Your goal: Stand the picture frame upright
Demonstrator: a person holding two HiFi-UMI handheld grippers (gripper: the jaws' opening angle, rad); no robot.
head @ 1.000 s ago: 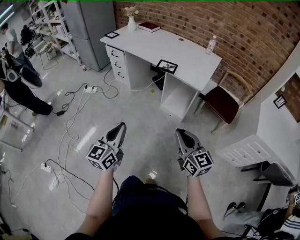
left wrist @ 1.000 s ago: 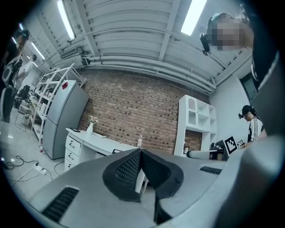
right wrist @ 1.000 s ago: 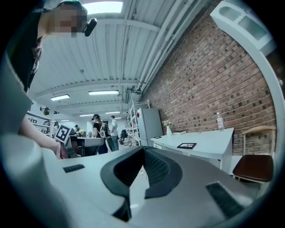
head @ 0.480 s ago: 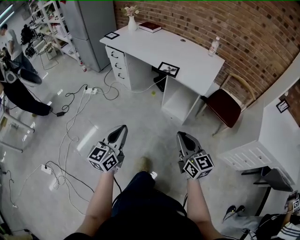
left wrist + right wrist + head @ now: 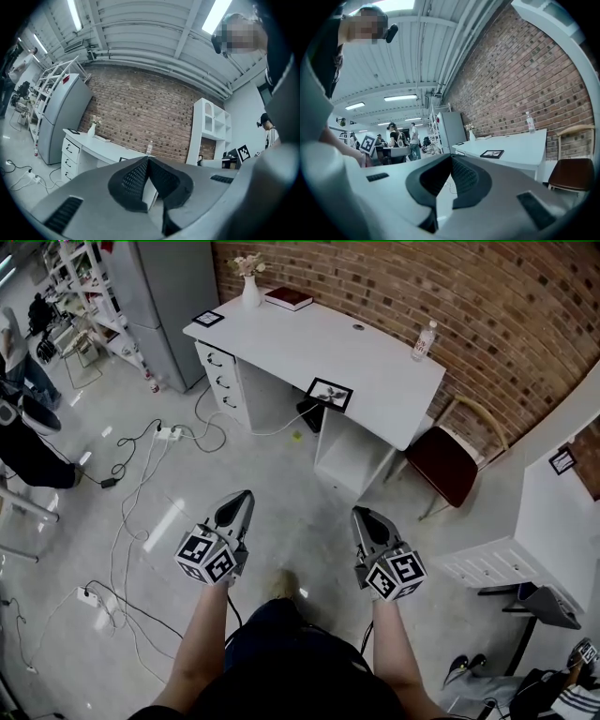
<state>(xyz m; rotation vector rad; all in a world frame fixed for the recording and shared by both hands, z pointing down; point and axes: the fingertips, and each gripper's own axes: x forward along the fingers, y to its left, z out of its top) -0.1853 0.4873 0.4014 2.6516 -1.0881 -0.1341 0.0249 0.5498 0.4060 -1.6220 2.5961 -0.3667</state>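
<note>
White desk (image 5: 375, 381), picture frame (image 5: 331, 395) flat (long side along edge), left gripper (image 5: 245, 493), right gripper (image 5: 360, 512), jaws closed, empty

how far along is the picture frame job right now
Done: nothing yet. The picture frame lies flat near the front edge of the white desk.
In hand: nothing. The left gripper and right gripper are both shut and empty, held over the floor short of the desk.
Left: everything, meaning reaching the desk, gripping the frame and standing it upright.
</note>
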